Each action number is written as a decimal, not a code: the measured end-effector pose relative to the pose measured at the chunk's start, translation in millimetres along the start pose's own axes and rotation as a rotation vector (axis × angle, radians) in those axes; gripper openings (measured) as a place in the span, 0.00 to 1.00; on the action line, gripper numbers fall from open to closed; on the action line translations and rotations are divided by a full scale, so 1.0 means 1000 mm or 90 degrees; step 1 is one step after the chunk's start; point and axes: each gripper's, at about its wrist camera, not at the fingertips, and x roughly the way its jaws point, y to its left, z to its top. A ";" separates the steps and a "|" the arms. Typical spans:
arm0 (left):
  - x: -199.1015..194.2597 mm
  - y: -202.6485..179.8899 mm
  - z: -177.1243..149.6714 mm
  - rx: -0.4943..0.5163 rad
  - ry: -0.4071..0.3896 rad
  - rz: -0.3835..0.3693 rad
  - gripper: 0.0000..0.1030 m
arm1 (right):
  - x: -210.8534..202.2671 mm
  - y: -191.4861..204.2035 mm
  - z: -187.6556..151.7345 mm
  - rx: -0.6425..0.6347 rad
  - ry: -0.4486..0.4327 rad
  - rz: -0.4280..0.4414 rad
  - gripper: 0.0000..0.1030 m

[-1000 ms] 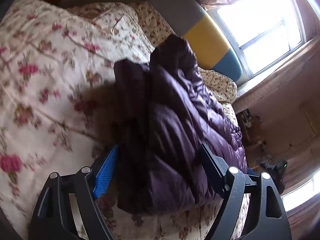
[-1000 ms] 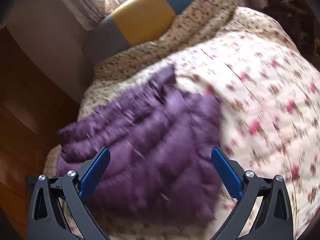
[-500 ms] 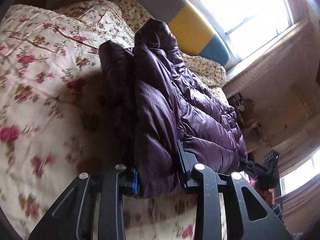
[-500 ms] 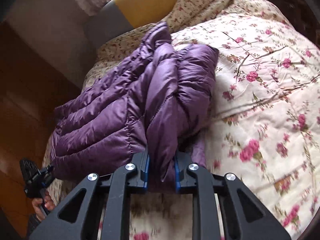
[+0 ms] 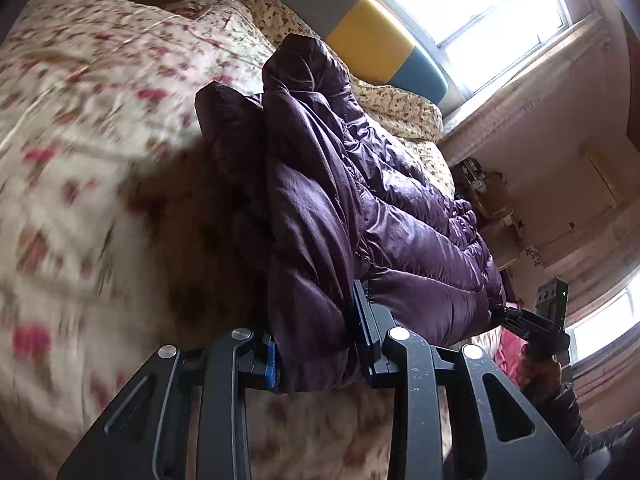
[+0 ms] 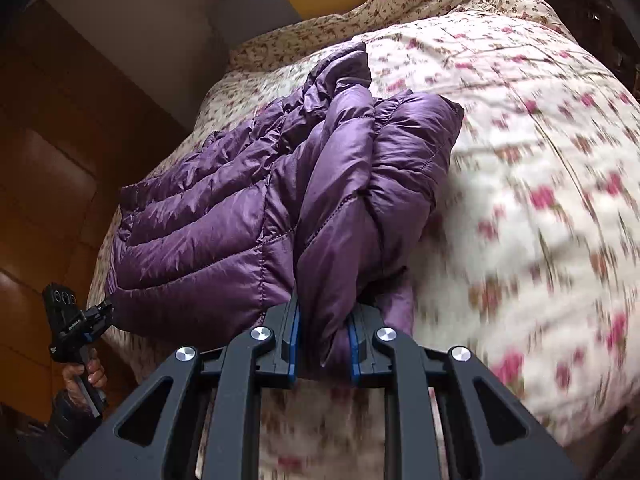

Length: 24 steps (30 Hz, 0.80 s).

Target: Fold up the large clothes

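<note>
A purple quilted puffer jacket (image 5: 320, 184) lies bunched on the floral bedspread (image 5: 80, 128). My left gripper (image 5: 316, 348) is shut on a thick fold of the jacket's near edge, with its blue pads pressed into the fabric. In the right wrist view my right gripper (image 6: 322, 344) is shut on another fold of the jacket (image 6: 224, 220), pinched narrow between its pads. Each camera also catches the other gripper at the jacket's far corner: the right gripper (image 5: 516, 320) and the left gripper (image 6: 100, 314), each held by a hand.
The bed's headboard (image 5: 372, 36), grey, yellow and blue, stands under a bright window (image 5: 492, 12). A cluttered shelf (image 5: 480, 184) is beside the bed. Dark wooden cupboard doors (image 6: 48, 152) stand on the bed's other side. The bedspread (image 6: 540, 160) is blurred.
Both grippers went from wide open around the jacket's edge to shut on folds of it. The jacket is now bunched between them and both views have shifted across the bed.
</note>
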 end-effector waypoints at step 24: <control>0.028 0.001 0.122 -0.060 -0.032 0.044 0.71 | 0.025 -0.007 0.109 0.021 -0.094 -0.118 0.65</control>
